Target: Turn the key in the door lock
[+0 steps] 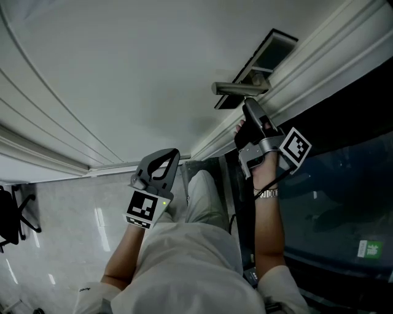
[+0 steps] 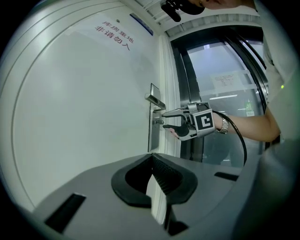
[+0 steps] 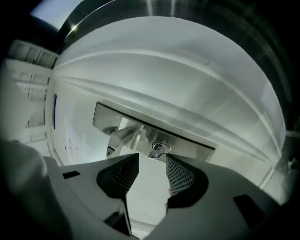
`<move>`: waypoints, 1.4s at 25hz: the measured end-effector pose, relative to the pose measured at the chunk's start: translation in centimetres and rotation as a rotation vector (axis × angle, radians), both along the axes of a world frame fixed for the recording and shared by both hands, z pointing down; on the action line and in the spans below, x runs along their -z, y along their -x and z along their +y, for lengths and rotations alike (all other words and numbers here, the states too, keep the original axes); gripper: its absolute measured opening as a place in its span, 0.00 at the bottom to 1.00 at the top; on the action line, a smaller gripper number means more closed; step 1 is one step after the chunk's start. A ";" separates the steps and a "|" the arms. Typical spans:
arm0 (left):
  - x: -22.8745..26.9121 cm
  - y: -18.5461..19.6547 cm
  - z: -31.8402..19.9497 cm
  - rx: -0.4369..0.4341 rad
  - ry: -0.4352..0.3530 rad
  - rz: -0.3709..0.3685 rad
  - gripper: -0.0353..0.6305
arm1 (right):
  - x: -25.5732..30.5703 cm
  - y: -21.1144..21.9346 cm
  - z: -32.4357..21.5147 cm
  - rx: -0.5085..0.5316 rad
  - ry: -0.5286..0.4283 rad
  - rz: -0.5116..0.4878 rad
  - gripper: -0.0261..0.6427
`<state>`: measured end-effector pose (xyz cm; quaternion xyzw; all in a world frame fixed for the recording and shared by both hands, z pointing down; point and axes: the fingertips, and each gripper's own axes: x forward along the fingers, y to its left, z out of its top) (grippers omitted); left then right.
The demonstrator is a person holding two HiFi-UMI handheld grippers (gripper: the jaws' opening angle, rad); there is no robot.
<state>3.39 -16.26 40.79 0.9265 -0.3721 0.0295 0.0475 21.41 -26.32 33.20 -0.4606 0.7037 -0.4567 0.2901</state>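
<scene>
A small silver key [image 3: 158,149] with a ring sits in the cylinder of the steel lock plate [image 3: 194,146], below the lever handle [image 3: 123,136] on the white door [image 2: 84,108]. My right gripper [image 3: 152,161] is open and points level at the lock, with the key just beyond its fingertips and neither pad on it. From the side, the same gripper [image 2: 169,123] has one finger above and one below the key [image 2: 158,122]. In the head view the right gripper [image 1: 245,122] hides the key under the handle [image 1: 239,89]. My left gripper [image 2: 152,180] is held back from the door, shut on nothing.
A dark glass panel [image 2: 220,93] with a paper notice stands right of the door frame. Red print [image 2: 115,35] marks the door's upper part, and a door closer [image 2: 171,9] hangs at the top. An office chair [image 1: 15,218] stands on the tiled floor to the left.
</scene>
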 end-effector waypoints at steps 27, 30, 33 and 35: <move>0.0 1.5 0.3 0.037 0.002 -0.002 0.06 | -0.1 1.1 -1.4 -0.094 -0.078 1.043 0.06; 0.0 1.2 0.4 0.030 0.001 -0.005 0.06 | -0.1 1.2 -1.3 -0.089 -0.092 1.159 0.07; -0.1 0.9 0.4 0.025 0.003 -0.006 0.06 | -0.2 1.2 -1.4 -0.090 -0.095 1.194 0.07; -0.2 0.8 0.3 0.024 0.004 -0.006 0.06 | -0.2 1.2 -1.5 -0.094 -0.101 1.225 0.07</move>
